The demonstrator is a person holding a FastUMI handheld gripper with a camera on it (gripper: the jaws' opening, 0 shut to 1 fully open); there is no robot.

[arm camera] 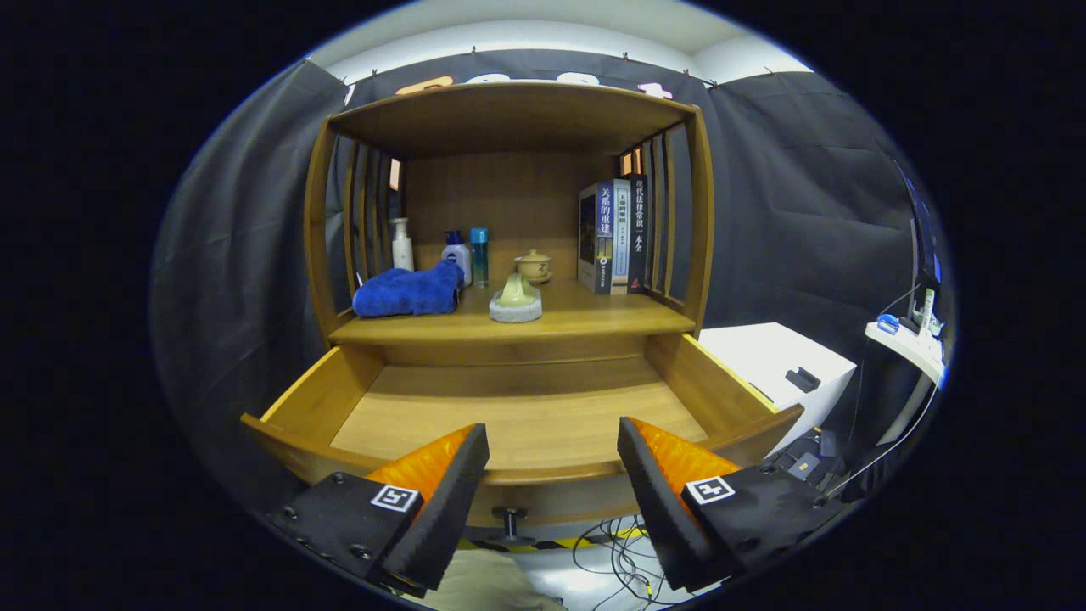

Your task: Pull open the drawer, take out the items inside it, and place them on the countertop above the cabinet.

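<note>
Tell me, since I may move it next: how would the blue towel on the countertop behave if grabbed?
The blue towel lies crumpled in soft folds, so it is probably floppy and light, and would likely drape and sag. Pushed, it would probably bunch rather than slide. The tool is open, before the drawer.

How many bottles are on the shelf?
3, in a row at the back of the countertop: one behind the blue towel, two just beside it. Others may hide behind the towel.

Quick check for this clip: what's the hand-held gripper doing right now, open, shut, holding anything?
Hand-held gripper: open, holding nothing, fingers spread over the front edge of the pulled-out drawer.
</note>
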